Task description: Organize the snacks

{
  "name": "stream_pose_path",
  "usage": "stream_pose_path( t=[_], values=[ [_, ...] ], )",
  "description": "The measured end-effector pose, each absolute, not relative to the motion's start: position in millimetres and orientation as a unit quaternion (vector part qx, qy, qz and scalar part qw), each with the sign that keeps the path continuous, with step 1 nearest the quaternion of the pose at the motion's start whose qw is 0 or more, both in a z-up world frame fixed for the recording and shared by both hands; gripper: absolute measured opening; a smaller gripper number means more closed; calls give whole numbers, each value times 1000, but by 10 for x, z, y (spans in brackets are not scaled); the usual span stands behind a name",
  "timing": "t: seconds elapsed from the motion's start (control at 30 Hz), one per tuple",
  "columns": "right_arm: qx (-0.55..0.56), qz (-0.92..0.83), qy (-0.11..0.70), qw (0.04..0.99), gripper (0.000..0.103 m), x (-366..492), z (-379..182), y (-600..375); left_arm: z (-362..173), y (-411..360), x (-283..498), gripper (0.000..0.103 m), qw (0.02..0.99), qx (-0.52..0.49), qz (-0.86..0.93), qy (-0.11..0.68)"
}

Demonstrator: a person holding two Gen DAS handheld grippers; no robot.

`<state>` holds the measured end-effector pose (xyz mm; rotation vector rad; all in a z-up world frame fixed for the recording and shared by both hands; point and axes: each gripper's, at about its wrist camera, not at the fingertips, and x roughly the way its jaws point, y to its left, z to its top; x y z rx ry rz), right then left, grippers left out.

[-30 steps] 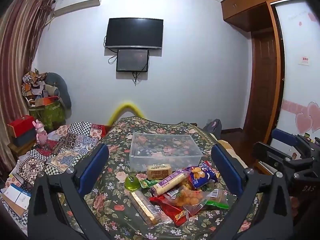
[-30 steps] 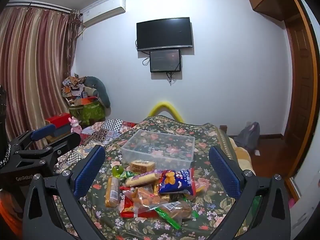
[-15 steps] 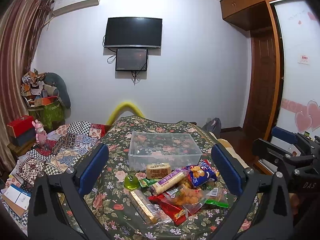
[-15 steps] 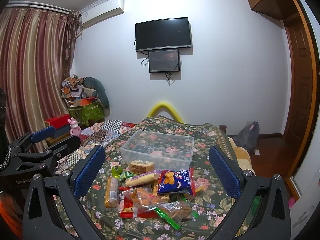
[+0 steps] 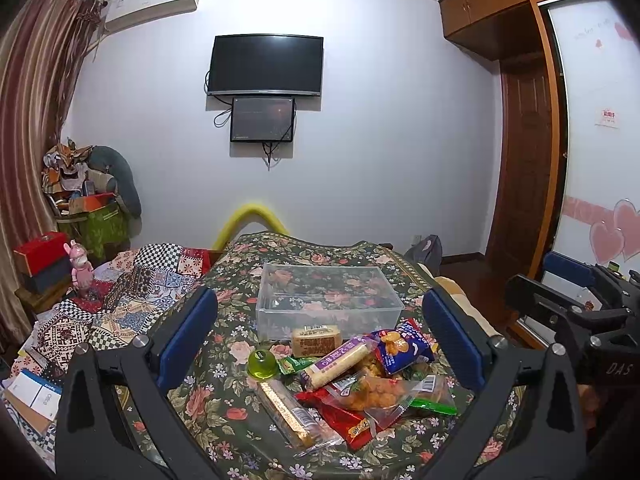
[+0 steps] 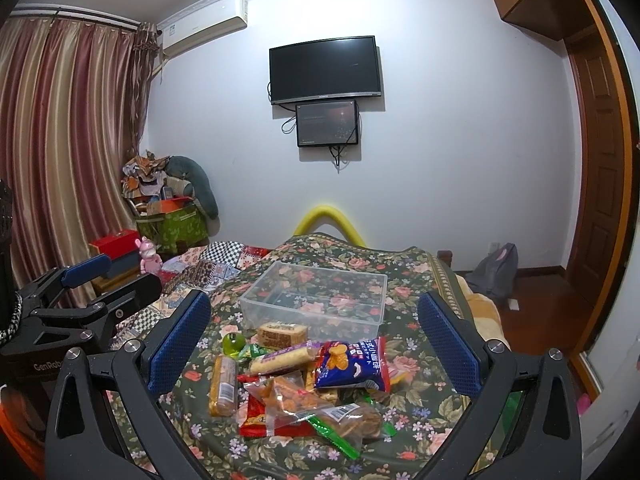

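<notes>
Covering the whole work surface, a dark floral cloth (image 5: pixel 224 412) carries everything else. The clear plastic box (image 5: pixel 328 300) stands toward its far side, rectangular, lidless, with nothing inside; the cloth pattern shows through its walls. The snack pile (image 5: pixel 352 384) lies just in front of the box, on the near half of the cloth, packets overlapping one another.

The largest item is a clear bag of orange-brown fried pieces (image 5: pixel 370 394) with a barcode label, resting over a red wrapper (image 5: pixel 340 420) with yellow print too small to read. A blue packet (image 6: pixel 352 364) pictures round crackers and bears white characters, not legible. A long bar in a purple-and-cream wrapper (image 5: pixel 340 362) leans across the pile. A long clear-wrapped bar (image 5: pixel 286 412) lies at the left edge, barcode visible. A brown block in clear wrap (image 5: pixel 316 338) touches the box's front wall. A green jelly cup (image 5: pixel 262 364) sits left of the pile, beside a small green sachet (image 5: pixel 290 364).

The left gripper (image 5: pixel 320 340) hovers above the near edge, jaws wide apart, nothing between them. The right gripper (image 6: pixel 314 340) does likewise, jaws wide and empty. "DAS" is readable on the right gripper's body in the left view; "GenRob" on the left gripper's body in the right view.
</notes>
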<state>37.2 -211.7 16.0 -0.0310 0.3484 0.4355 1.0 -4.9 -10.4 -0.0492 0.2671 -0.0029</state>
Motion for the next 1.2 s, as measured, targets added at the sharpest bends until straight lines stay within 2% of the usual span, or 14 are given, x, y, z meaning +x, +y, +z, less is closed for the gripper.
stream_pose_path(
  t=[1.07,1.2],
  values=[
    [-19,205,176,963,103,407,103,-2124,-135,-99,39,103,990,-18,-10,141],
    [-16,203,193,960,103,479,27,-2139,-192,-65,114,89,987,-20,-18,160]
  ],
)
